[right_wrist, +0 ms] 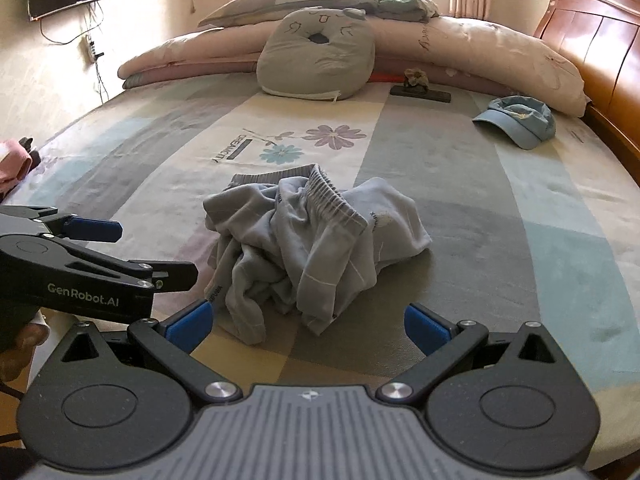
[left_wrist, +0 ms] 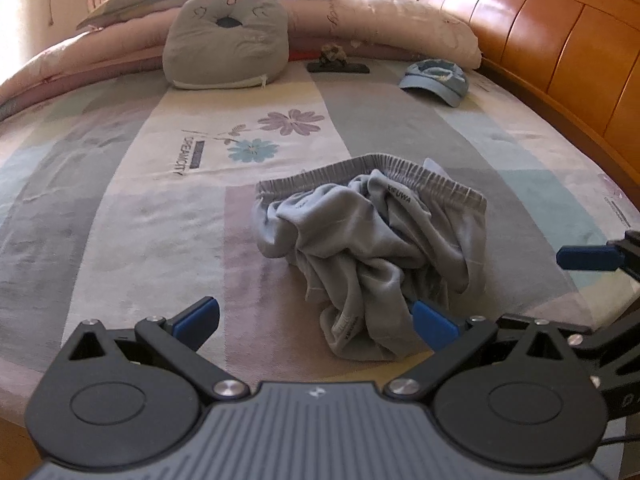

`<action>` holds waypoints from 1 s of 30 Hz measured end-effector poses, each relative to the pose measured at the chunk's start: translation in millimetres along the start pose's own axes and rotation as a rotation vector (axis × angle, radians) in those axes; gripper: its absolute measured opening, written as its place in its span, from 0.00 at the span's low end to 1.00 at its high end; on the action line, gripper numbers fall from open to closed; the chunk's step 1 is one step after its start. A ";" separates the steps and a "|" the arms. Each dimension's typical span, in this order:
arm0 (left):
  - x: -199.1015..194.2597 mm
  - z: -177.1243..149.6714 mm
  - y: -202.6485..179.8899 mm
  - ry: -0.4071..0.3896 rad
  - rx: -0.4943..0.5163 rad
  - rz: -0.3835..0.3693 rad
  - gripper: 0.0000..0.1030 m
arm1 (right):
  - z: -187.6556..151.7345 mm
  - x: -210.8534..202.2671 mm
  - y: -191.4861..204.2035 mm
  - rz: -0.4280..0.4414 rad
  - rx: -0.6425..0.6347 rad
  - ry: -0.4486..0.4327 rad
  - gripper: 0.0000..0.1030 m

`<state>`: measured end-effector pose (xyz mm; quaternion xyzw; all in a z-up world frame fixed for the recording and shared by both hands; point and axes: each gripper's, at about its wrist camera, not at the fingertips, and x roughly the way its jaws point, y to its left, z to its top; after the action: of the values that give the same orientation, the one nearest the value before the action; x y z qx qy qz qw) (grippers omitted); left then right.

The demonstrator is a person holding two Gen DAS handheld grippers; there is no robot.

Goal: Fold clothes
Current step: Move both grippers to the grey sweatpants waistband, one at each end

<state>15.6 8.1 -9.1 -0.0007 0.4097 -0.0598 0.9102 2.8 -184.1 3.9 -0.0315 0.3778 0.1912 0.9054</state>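
Note:
A crumpled pair of light grey trousers [left_wrist: 372, 248] with an elastic waistband lies in a heap on the bed's patterned sheet [left_wrist: 120, 208]. My left gripper [left_wrist: 316, 320] is open low over the near edge of the bed, and the heap's near end lies between its blue pads. In the right wrist view the same trousers [right_wrist: 316, 248] lie just beyond my open right gripper [right_wrist: 308, 324], which holds nothing. The left gripper [right_wrist: 96, 228] shows from the side at the left of that view, beside the heap.
A grey animal-face cushion [left_wrist: 226, 40], a rolled pink quilt [left_wrist: 384, 20] and pillows lie at the far end. A blue cap [left_wrist: 436, 80] and a dark flat object [left_wrist: 338, 66] rest on the sheet. The wooden headboard [left_wrist: 560, 40] runs along the right. Pink cloth [right_wrist: 14, 164] sits at the left edge.

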 end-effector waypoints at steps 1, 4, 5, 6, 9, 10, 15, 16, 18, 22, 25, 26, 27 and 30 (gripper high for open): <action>2.0 0.9 0.2 0.009 0.000 -0.002 0.99 | 1.9 0.8 -1.2 0.006 -0.006 0.003 1.00; 8.7 5.7 0.6 0.026 0.013 -0.010 0.99 | 10.6 4.6 -6.6 0.024 -0.026 0.007 1.00; 10.3 8.2 1.2 0.025 0.017 -0.012 0.99 | 14.7 6.4 -9.2 0.029 -0.033 0.008 1.00; 11.9 10.8 2.0 0.024 0.022 -0.014 0.99 | 19.5 8.5 -11.6 0.037 -0.042 0.006 1.00; 22.0 22.7 5.5 0.028 0.038 -0.002 0.99 | 34.7 15.6 -18.5 0.070 -0.072 -0.006 1.00; 26.4 27.2 6.6 0.031 0.045 0.003 0.99 | 40.5 19.7 -20.8 0.085 -0.083 -0.008 1.00; 55.7 49.1 11.6 0.047 0.111 -0.013 0.99 | 68.1 51.6 -31.1 0.197 -0.128 0.005 1.00; 62.4 52.3 12.2 0.054 0.127 -0.026 0.99 | 73.1 60.9 -32.8 0.228 -0.136 0.017 1.00; 77.7 60.7 15.3 0.081 0.171 -0.061 0.99 | 83.3 80.5 -36.2 0.281 -0.151 0.049 1.00; 98.2 76.2 25.0 0.136 0.208 -0.155 0.99 | 102.3 116.7 -44.0 0.342 -0.157 0.149 1.00; 105.9 75.4 32.1 0.173 0.196 -0.218 0.99 | 110.3 132.3 -50.9 0.388 -0.118 0.220 1.00; 107.5 73.8 34.0 0.183 0.191 -0.235 0.99 | 109.6 135.2 -52.1 0.393 -0.105 0.242 1.00; 108.3 73.3 35.0 0.199 0.176 -0.246 0.99 | 108.3 137.7 -53.2 0.394 -0.089 0.263 1.00; 110.7 75.7 37.2 0.245 0.140 -0.258 0.99 | 103.9 142.2 -57.3 0.394 -0.050 0.293 1.00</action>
<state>148.8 29.3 -43.2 0.0176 0.5089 -0.2040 0.8361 185.1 -170.3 -26.1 -0.0073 0.4991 0.3666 0.7852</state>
